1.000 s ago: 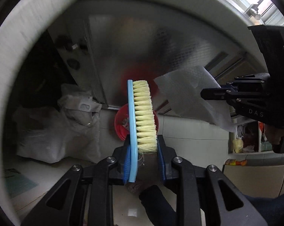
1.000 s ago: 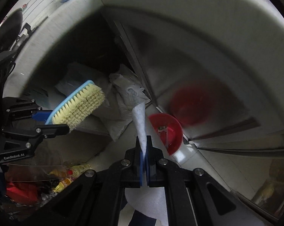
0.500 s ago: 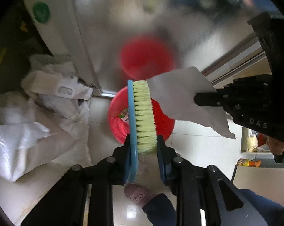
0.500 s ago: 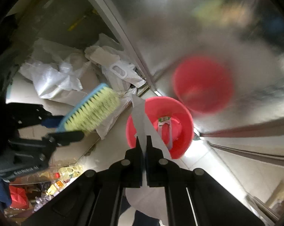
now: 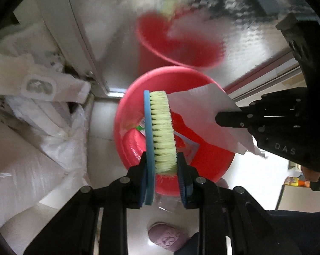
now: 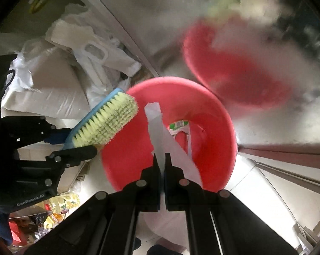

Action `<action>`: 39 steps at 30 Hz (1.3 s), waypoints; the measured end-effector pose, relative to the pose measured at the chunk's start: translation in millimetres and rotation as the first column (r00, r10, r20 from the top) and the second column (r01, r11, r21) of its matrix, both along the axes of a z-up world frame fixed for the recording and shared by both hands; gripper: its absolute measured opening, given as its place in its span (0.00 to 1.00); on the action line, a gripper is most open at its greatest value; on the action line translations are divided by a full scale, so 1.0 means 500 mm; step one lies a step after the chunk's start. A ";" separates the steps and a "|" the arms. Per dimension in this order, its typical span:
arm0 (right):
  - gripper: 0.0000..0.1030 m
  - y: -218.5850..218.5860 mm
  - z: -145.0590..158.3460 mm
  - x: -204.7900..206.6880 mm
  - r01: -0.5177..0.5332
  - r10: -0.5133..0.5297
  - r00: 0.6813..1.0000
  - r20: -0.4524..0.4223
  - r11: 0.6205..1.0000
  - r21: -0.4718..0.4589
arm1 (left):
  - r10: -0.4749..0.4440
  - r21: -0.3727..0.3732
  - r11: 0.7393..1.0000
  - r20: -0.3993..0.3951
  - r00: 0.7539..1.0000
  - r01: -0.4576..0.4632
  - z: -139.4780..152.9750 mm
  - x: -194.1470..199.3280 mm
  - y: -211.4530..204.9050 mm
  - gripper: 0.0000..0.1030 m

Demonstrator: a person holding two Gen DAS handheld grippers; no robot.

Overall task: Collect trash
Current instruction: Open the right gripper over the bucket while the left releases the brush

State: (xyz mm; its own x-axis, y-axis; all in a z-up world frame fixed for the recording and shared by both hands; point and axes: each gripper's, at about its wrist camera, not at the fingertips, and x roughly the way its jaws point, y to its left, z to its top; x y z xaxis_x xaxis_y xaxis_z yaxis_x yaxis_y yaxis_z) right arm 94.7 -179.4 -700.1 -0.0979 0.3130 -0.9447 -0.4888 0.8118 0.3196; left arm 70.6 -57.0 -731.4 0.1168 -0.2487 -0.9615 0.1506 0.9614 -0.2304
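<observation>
My left gripper (image 5: 161, 159) is shut on a blue-backed scrubbing brush (image 5: 159, 131) with pale yellow bristles, held upright over a red bin (image 5: 213, 165) on the floor. In the right wrist view the same brush (image 6: 104, 125) and left gripper (image 6: 83, 146) hang by the bin's left rim (image 6: 121, 170). My right gripper (image 6: 162, 157) is shut on a white sheet of paper (image 6: 157, 131) that stands up over the bin's mouth. From the left wrist view the right gripper (image 5: 221, 120) pinches that paper (image 5: 198, 110) just right of the bristles. A green-labelled wrapper (image 6: 178, 127) lies inside the bin.
A shiny metal cabinet front (image 6: 266, 110) rises behind the bin and mirrors it in red. White sacks and plastic bags (image 5: 38, 123) are heaped on the left. A person's slipper (image 5: 168, 235) shows on the pale floor tiles below. Colourful packets (image 6: 60, 204) lie at lower left.
Both grippers have dropped steeply toward the floor, so the red bin has grown from a small shape to filling the middle of both views. The brush and the paper stay gripped.
</observation>
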 end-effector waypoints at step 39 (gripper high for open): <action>0.76 -0.056 0.092 -0.058 0.025 -0.019 0.992 0.125 0.998 -0.054 | -0.055 0.004 0.998 -0.032 0.998 0.056 0.033 -0.030 -0.022 0.79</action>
